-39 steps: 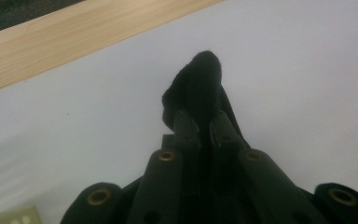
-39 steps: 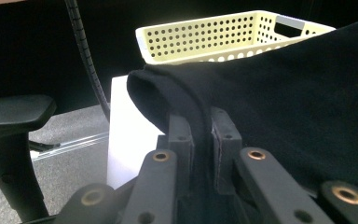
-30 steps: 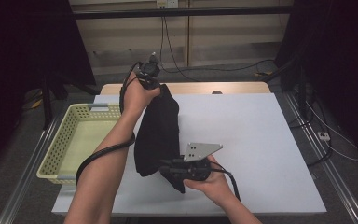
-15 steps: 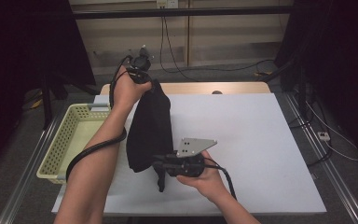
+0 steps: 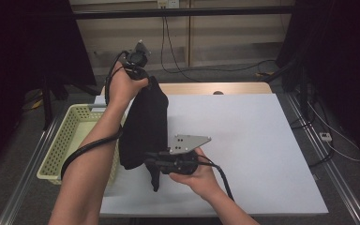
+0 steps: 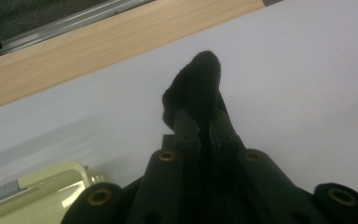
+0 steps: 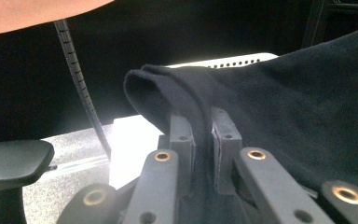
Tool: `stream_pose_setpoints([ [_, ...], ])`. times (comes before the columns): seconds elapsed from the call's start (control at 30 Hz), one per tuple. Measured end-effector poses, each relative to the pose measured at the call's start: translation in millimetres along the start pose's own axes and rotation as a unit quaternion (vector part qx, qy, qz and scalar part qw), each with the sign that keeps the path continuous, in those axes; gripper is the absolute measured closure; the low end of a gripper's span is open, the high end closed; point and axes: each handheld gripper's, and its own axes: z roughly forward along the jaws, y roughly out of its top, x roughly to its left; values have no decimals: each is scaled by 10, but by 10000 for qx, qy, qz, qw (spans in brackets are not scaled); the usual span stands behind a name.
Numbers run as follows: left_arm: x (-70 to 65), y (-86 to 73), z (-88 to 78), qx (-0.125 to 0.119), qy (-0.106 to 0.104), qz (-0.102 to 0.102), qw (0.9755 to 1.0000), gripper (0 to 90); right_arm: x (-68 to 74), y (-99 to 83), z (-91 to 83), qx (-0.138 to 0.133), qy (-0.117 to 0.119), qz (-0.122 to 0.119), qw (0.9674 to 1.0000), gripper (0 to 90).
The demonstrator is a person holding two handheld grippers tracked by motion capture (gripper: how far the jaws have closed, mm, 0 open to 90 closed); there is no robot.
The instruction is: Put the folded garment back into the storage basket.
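A black cloth [image 5: 143, 126] hangs folded above the white table [image 5: 243, 136], stretched between my two grippers. My left gripper [image 5: 146, 84], held high at the far left of the table, is shut on the cloth's upper end; in the left gripper view the black cloth [image 6: 193, 91] sticks out past the closed fingertips [image 6: 185, 122]. My right gripper [image 5: 153, 161], lower and nearer the front edge, is shut on the cloth's lower edge. The right gripper view has a fold of the cloth [image 7: 177, 88] pinched between its pads [image 7: 181, 135].
A pale yellow-green mesh basket [image 5: 65, 140] stands off the table's left side, partly under the cloth and the left forearm. A wooden strip [image 5: 215, 87] runs along the table's far edge. Cables trail from both grippers.
Both hands have risen and shifted left toward the basket, carrying the cloth with them. The cloth hangs higher off the table than before. Both grips stay shut.
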Motion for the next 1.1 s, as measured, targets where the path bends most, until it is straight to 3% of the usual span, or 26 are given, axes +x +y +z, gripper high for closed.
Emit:
stream_pose_setpoints([
  [0.67,159,10,-176,73,148,-59,9998,849,52,136,195,-198,40,-13,9998,821],
  [1.1,235,11,-230,135,191,-68,9997,849,57,142,303,-175,57,13,9998,821],
])
